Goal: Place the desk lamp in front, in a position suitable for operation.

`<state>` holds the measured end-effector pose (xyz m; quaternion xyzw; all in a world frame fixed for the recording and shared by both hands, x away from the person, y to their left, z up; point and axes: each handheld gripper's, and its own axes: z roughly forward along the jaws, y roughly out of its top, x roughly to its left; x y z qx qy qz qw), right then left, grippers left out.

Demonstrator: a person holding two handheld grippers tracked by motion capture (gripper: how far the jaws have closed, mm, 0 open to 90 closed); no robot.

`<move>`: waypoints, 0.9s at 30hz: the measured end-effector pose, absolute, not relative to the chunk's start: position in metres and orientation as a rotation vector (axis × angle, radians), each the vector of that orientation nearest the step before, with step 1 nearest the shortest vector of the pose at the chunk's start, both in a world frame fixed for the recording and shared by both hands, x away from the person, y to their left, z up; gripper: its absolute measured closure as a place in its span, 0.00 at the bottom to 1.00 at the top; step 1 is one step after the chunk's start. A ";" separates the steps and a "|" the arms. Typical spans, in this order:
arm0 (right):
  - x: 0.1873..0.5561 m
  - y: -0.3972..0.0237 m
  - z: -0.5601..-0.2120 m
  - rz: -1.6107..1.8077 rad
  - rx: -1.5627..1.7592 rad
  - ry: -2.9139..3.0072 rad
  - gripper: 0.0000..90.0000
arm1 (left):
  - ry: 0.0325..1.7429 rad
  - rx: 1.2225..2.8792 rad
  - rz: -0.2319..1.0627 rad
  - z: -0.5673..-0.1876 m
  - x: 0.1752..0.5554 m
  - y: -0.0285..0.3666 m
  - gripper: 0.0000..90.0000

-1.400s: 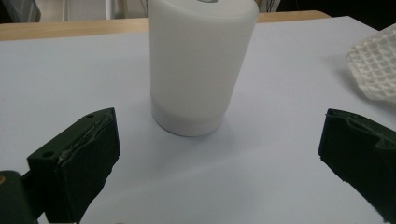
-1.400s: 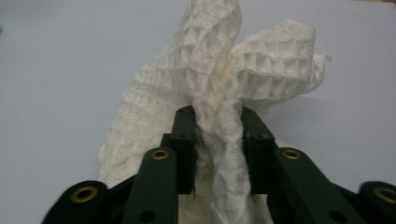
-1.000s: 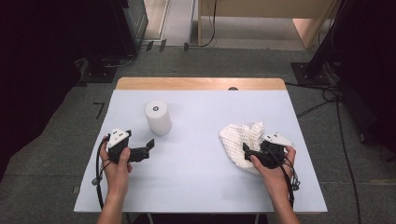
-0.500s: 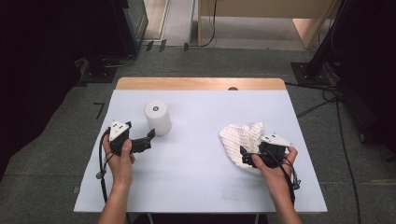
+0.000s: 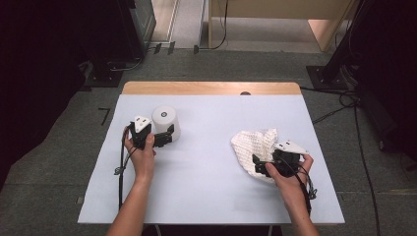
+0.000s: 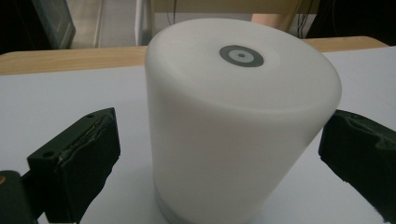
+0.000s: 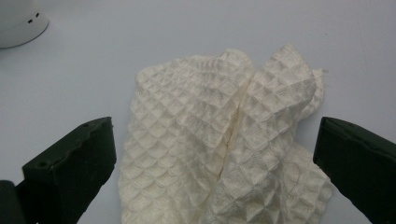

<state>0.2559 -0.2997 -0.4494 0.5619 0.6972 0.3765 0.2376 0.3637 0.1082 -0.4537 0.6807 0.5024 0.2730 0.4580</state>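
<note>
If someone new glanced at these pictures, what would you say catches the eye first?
A smooth white plastic cylinder stands at the table's left, between the open jaws of the left gripper. At the right lies a crumpled cream waffle-weave cloth, with the right gripper open over its near edge.

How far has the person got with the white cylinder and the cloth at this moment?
Nothing looks done: the white cylinder stands upright on the table. In hand: the left gripper has its open jaws either side of the cylinder, not pressing; the right gripper, jaws just opened, sits over the crumpled cloth. Gripping both is probably left.
</note>
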 end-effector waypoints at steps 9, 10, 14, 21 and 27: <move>0.257 -0.299 -0.452 1.030 1.545 1.916 0.00 | 1.304 1.642 0.758 -0.461 0.374 0.089 0.00; 0.257 -0.299 -0.452 1.029 1.543 1.918 0.00 | 1.309 1.642 0.777 -0.462 0.374 0.086 0.00; 0.257 -0.299 -0.452 1.031 1.547 1.920 0.00 | 1.350 1.614 0.817 -0.465 0.378 0.077 0.00; 0.257 -0.300 -0.452 1.028 1.546 1.915 0.00 | 1.383 1.631 0.842 -0.467 0.384 0.071 0.07; 0.257 -0.301 -0.452 1.023 1.546 1.914 0.00 | 1.365 1.655 0.822 -0.464 0.381 0.075 0.09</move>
